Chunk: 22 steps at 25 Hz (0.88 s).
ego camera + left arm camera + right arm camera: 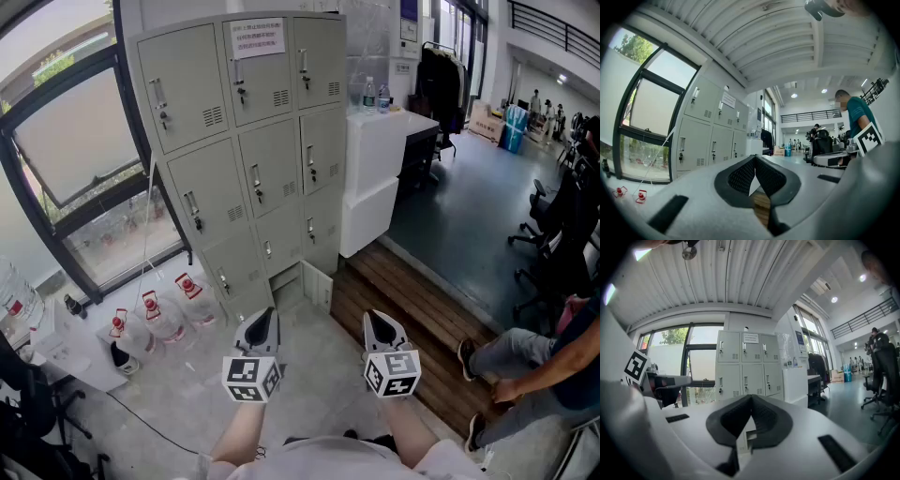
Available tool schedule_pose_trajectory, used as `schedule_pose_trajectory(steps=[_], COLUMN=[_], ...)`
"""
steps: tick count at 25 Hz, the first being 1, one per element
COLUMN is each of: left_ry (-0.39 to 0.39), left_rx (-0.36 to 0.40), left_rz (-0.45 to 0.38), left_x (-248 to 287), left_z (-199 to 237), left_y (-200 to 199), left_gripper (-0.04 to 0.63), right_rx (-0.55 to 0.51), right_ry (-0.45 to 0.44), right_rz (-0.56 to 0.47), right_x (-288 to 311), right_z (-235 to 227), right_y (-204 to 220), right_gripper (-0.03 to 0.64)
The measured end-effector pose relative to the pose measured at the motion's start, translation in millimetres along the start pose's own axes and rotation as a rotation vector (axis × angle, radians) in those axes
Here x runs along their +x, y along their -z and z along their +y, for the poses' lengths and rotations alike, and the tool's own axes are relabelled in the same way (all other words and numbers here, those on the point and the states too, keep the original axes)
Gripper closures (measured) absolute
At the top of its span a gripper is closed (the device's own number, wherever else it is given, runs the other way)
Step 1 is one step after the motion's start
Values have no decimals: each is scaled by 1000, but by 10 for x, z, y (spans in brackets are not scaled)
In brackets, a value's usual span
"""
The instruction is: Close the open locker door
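A grey locker bank (253, 141) stands against the wall ahead in the head view. In its bottom row one small door (319, 286) hangs open towards me, with the dark compartment (286, 291) to its left. My left gripper (264, 316) and right gripper (379, 320) are held level side by side, a short way in front of that door and apart from it. Both are shut with nothing between the jaws. The left gripper view shows its tips (754, 159) meeting, with the lockers (712, 126) at the left. In the right gripper view the tips (751, 397) meet below the lockers (747, 366).
Several water jugs with red caps (155, 319) sit on the floor left of the lockers, below a large window (75, 159). A white counter (380, 159) with bottles adjoins the lockers on the right. A seated person's legs (511, 361) and office chairs (553, 225) are at the right.
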<state>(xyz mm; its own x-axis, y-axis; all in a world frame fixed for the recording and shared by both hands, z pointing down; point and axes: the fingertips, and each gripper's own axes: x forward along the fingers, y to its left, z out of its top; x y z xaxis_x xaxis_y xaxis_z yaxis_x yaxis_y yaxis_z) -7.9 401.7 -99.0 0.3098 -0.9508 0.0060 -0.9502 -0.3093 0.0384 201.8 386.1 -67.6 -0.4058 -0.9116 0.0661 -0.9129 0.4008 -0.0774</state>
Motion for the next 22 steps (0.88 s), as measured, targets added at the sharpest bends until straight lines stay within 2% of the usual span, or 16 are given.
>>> schedule_pose_trajectory(steps=[22], left_ry=[-4], left_rx=[13], left_rz=[-6], left_x=[146], left_z=[-139], left_y=[-40], left_gripper=[586], right_rx=[25], right_ry=[-6], right_rz=[-24], right_x=[23], right_z=[-187], right_y=[-26], right_gripper=[604])
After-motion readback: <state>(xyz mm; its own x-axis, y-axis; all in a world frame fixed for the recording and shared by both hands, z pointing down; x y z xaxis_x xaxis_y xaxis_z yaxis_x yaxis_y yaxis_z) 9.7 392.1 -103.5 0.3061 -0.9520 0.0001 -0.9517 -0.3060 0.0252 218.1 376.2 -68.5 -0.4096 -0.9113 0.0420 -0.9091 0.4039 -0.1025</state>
